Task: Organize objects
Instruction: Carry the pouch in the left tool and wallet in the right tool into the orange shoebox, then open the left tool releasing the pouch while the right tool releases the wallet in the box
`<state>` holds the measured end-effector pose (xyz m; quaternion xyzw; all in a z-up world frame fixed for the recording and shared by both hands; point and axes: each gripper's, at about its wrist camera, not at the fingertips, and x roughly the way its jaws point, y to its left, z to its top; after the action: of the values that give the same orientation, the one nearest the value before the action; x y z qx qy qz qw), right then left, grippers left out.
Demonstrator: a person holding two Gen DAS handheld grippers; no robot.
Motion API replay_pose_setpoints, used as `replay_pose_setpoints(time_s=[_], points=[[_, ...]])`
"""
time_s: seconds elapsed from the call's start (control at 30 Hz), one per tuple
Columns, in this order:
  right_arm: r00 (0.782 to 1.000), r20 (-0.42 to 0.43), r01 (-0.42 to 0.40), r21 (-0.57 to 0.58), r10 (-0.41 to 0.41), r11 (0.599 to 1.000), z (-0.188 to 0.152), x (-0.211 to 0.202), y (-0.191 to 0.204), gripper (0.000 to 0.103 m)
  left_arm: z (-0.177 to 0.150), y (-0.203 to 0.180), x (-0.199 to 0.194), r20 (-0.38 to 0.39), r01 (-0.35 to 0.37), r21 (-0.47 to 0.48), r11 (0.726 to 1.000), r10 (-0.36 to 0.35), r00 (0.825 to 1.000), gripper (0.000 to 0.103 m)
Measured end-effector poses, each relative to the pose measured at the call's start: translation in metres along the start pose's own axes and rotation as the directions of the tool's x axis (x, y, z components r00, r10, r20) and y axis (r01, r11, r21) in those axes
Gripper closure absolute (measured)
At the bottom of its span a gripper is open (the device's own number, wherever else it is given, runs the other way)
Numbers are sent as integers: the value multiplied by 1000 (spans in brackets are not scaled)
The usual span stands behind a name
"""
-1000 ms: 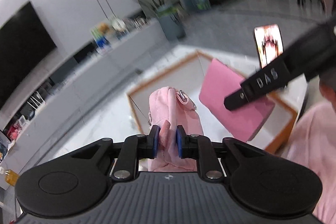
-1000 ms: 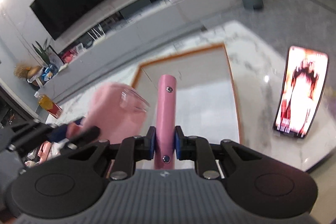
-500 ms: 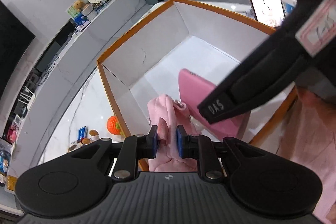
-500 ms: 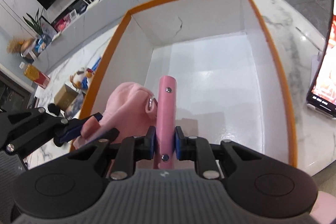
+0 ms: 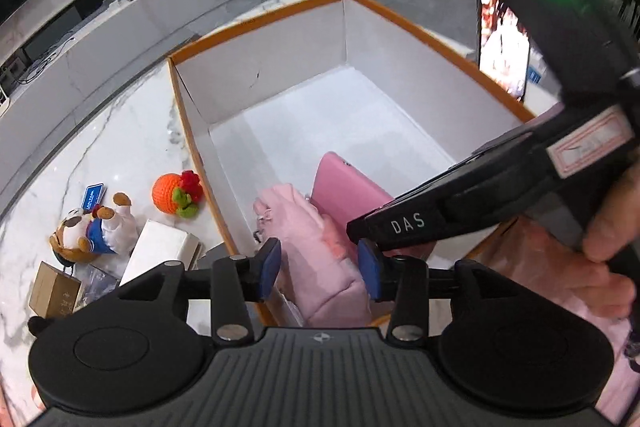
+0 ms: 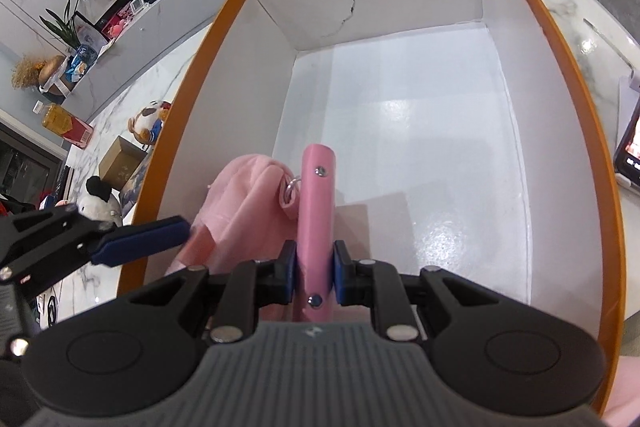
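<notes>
Inside the orange-rimmed box (image 6: pixel 576 75), the right gripper (image 6: pixel 315 273) clamps the pink wallet (image 6: pixel 318 215) upright, long axis pointing ahead, while the left gripper (image 5: pixel 318 269) straddles the pink pouch (image 5: pixel 308 239) with jaws spread.

pink cloth pouch (image 5: pixel 316 247): slumped in orange-rimmed box (image 5: pixel 256 23) | pink case (image 6: pixel 316 223): upright on edge, beside pouch

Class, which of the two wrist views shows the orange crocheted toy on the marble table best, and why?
The left wrist view: the orange crocheted toy lies in plain sight on the marble table, just outside the orange-rimmed box, with its red and green trim visible. The right wrist view shows nothing of it; the box wall and the left gripper fill that side.
</notes>
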<state>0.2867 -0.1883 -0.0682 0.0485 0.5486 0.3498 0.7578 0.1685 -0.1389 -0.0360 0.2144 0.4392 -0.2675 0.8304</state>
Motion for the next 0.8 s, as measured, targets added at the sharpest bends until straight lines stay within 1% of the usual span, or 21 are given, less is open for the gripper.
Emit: replay_pose_setpoints(time_s=[0.07, 0.13, 0.23, 0.3, 0.37, 0.47, 0.53, 0.6, 0.63, 0.73, 0.8], points=[[1000, -2, 3, -1, -3, 1000, 1, 1, 1, 83, -4, 2, -11, 48, 5, -12, 1000, -4, 999, 47], [1000, 0, 14, -5, -14, 1000, 1, 0, 2, 83, -7, 7, -21, 76, 26, -43, 999, -23, 997, 46], [998, 17, 57, -26, -57, 998, 1, -2, 6, 83, -9, 21, -32, 111, 36, -104, 994, -24, 993, 40], [996, 28, 87, -53, -86, 995, 1, -2, 11, 83, -8, 30, -30, 100, 33, -136, 990, -19, 995, 40], [996, 14, 83, -53, -83, 995, 1, 0, 13, 83, -11, 35, -25, 77, 49, -178, 983, -36, 996, 40], [997, -5, 80, -69, -81, 994, -2, -1, 19, 83, -15, 43, -16, 67, 92, -241, 966, -79, 995, 40], [997, -24, 69, -84, -72, 994, -5, -3, 25, 83, -17, 48, -11, 59, 95, -265, 959, -83, 995, 42], [997, -21, 75, -98, -77, 992, -6, -3, 29, 83, -25, 53, -10, 62, 112, -293, 949, -98, 993, 42], [996, -21, 81, -105, -84, 991, -6, -3, 30, 82, -27, 55, -9, 64, 125, -308, 943, -110, 992, 42], [996, -36, 76, -108, -81, 991, -5, -1, 33, 76, -33, 61, -8, 72, 160, -342, 926, -143, 987, 42], [997, -48, 54, -95, -59, 994, -4, -2, 32, 74, -35, 61, -8, 78, 170, -343, 924, -152, 985, 42]])
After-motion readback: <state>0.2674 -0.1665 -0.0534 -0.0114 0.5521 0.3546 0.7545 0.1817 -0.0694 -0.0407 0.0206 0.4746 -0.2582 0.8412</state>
